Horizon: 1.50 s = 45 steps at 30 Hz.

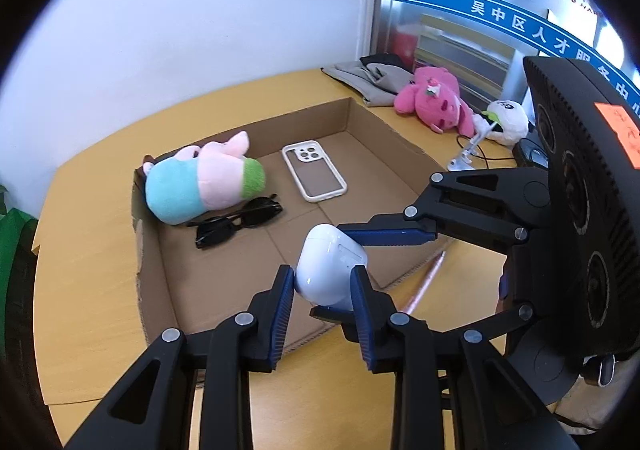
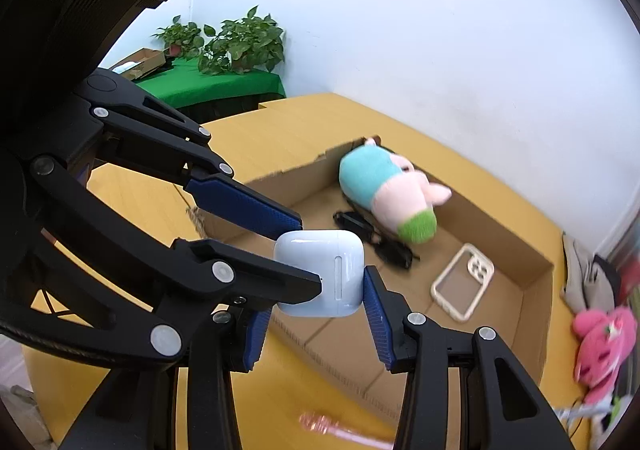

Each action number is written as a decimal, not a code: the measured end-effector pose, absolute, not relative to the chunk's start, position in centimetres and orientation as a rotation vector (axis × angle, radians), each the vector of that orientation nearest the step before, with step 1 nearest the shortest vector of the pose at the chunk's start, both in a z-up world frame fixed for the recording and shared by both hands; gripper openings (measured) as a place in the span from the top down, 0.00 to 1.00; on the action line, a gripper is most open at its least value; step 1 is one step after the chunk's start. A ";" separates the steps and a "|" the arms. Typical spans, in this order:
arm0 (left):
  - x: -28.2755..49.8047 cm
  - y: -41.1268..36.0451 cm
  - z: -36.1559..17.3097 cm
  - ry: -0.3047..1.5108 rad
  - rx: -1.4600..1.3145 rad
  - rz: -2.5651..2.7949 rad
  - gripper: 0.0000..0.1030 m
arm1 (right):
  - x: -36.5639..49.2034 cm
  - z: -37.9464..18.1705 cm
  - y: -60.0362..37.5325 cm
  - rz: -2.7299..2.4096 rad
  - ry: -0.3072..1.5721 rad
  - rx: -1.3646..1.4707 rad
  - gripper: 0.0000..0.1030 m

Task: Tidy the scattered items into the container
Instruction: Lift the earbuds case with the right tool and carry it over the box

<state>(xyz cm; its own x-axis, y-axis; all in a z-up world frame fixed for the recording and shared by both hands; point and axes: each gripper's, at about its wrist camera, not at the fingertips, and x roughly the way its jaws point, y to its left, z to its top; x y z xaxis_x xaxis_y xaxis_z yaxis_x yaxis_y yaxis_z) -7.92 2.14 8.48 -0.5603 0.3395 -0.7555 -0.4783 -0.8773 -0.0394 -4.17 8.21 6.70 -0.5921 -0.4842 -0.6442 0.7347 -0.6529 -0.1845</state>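
Both grippers' fingers are pinching the white earbud case (image 1: 331,265) above the cardboard box's (image 1: 376,120) near edge: left gripper (image 1: 324,282) narrowly parted, right gripper (image 2: 320,290) wider, each pressing opposite sides.

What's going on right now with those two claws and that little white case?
Both grippers, left and right, clamped on the earbud case. Case above the box's near edge. Nothing in the way.

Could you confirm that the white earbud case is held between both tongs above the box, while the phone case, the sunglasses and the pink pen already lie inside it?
Not quite: the pink pen lies on the table outside the box, as the left wrist view shows. The earbud case is held by both tongs, left and right, and the phone case and sunglasses are inside.
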 end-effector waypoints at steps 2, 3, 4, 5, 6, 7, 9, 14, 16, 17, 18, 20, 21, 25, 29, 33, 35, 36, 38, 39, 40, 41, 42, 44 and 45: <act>-8.5 1.4 8.7 0.218 -1.124 2.415 0.73 | -4.6 6.8 7.6 -2.221 0.575 0.730 0.54; -8.9 1.0 8.6 0.212 -1.128 2.414 0.73 | -4.8 6.8 7.3 -2.214 0.574 0.734 0.54; -9.3 0.6 8.5 0.206 -1.133 2.414 0.73 | -5.1 6.8 6.9 -2.208 0.578 0.736 0.54; -9.4 0.4 8.4 0.204 -1.135 2.415 0.74 | -5.4 6.7 6.6 -2.204 0.583 0.737 0.54; -9.6 0.2 8.3 0.203 -1.139 2.415 0.74 | -5.7 6.6 6.3 -2.201 0.585 0.740 0.54; -10.0 -0.1 8.1 0.200 -1.144 2.415 0.73 | -6.1 6.5 6.0 -2.195 0.583 0.746 0.54; -10.6 -0.5 7.9 0.190 -1.156 2.415 0.74 | -6.9 6.3 5.4 -2.181 0.580 0.756 0.54; -12.1 -1.8 6.8 0.152 -1.198 2.403 0.74 | -8.7 5.4 4.2 -2.142 0.590 0.792 0.54; -13.0 -2.5 6.1 0.124 -1.225 2.395 0.74 | -9.5 4.9 3.7 -2.120 0.589 0.814 0.54; -13.3 -2.7 5.9 0.114 -1.234 2.391 0.74 | -10.1 4.5 3.4 -2.106 0.583 0.829 0.54; -13.8 -3.0 5.5 0.096 -1.248 2.383 0.74 | -10.6 4.2 3.2 -2.094 0.578 0.843 0.54; -14.7 -3.7 4.5 0.057 -1.280 2.366 0.75 | -11.6 3.4 2.8 -2.067 0.564 0.874 0.54; -15.0 -4.0 4.1 0.047 -1.293 2.360 0.75 | -12.0 3.0 2.6 -2.056 0.559 0.890 0.54; -16.4 -4.9 1.8 -0.005 -1.375 2.327 0.75 | -13.7 0.9 1.5 -2.005 0.548 0.972 0.54; -17.4 -5.3 0.2 -0.028 -1.438 2.311 0.75 | -15.2 -0.9 0.7 -1.955 0.528 1.047 0.54; -18.2 -5.5 -1.2 -0.037 -1.510 2.286 0.75 | -16.4 -2.6 -0.2 -1.910 0.528 1.128 0.54; -18.6 -5.6 -1.9 -0.046 -1.540 2.280 0.75 | -16.8 -3.3 -0.6 -1.895 0.532 1.160 0.54; -18.8 -5.8 -2.2 -0.063 -1.557 2.274 0.75 | -17.0 -3.6 -0.7 -1.886 0.528 1.178 0.54; -18.9 -6.1 -2.8 -0.088 -1.581 2.263 0.75 | -17.4 -4.1 -1.0 -1.868 0.514 1.213 0.54; -19.0 -6.2 -3.0 -0.097 -1.589 2.257 0.75 | -17.6 -4.4 -1.1 -1.860 0.509 1.227 0.54; -19.0 -6.3 -3.1 -0.105 -1.595 2.252 0.75 | -17.7 -4.6 -1.2 -1.852 0.505 1.244 0.54; -19.0 -6.4 -3.4 -0.115 -1.603 2.246 0.75 | -17.8 -4.7 -1.2 -1.845 0.502 1.260 0.54; -19.1 -6.5 -3.6 -0.122 -1.610 2.240 0.75 | -17.9 -4.9 -1.3 -1.836 0.500 1.276 0.54; -19.2 -6.7 -4.1 -0.147 -1.631 2.227 0.75 | -18.2 -5.4 -1.4 -1.813 0.494 1.316 0.54; -19.2 -6.8 -4.3 -0.164 -1.641 2.220 0.76 | -18.3 -5.6 -1.4 -1.803 0.493 1.330 0.54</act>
<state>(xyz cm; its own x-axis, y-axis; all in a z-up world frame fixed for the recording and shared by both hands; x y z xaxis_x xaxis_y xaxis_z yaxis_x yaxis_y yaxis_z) -19.25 -6.77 -4.33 -0.2506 0.3629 -0.8975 -0.2271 -0.9233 -0.3099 -18.32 -1.45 -5.56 -0.1035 -0.3815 -0.9185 0.7961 -0.5854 0.1535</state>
